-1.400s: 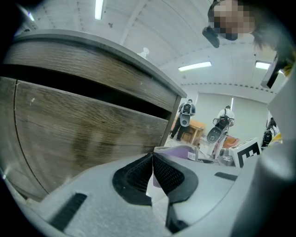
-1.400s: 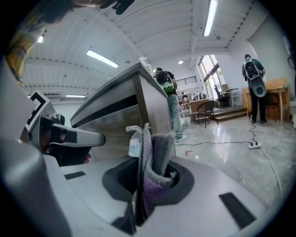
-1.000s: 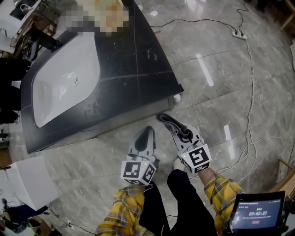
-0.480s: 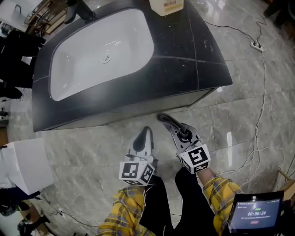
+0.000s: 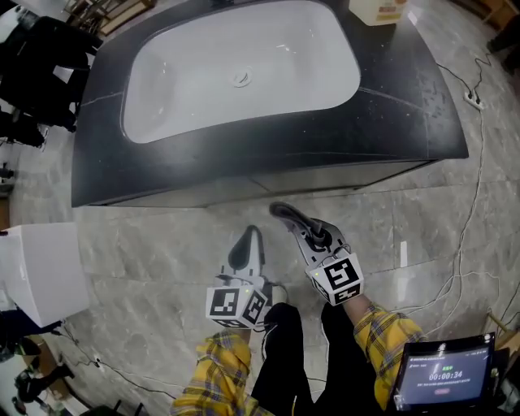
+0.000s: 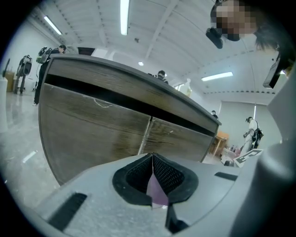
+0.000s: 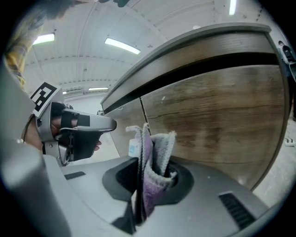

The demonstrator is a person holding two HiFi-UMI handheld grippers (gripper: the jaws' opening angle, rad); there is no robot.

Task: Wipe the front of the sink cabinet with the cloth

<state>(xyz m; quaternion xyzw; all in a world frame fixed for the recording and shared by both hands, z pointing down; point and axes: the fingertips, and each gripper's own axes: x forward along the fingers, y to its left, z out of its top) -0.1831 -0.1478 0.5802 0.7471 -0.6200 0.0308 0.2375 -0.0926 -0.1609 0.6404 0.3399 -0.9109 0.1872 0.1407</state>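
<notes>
Looking down now, I see the cabinet [image 5: 325, 175] lying almost square across the far side of the head view, with the whole white sink [image 5: 244, 73] in sight; half a second ago it sat at more of an angle, and a second ago only its right end showed. Both tongs hang about where they were, low in the view over the grey floor [image 5: 146, 260]. The right gripper [image 5: 286, 215] reaches further than the left and is clamped on the cloth [image 7: 155, 162], a grey and purple wad standing up out of its jaws. The cloth is near the wood-grain front of the cabinet but apart from it. The left gripper [image 5: 253, 234] sits just left of the right one with its jaw tips pressed together. In its own view a thin purple sliver shows behind the tips, and I cannot tell what it is. The bottle [image 5: 378, 10] stands at the far right of the dark counter, shifted right since the earlier frame. The timer screen [image 5: 443, 375] is at the near right.
</notes>
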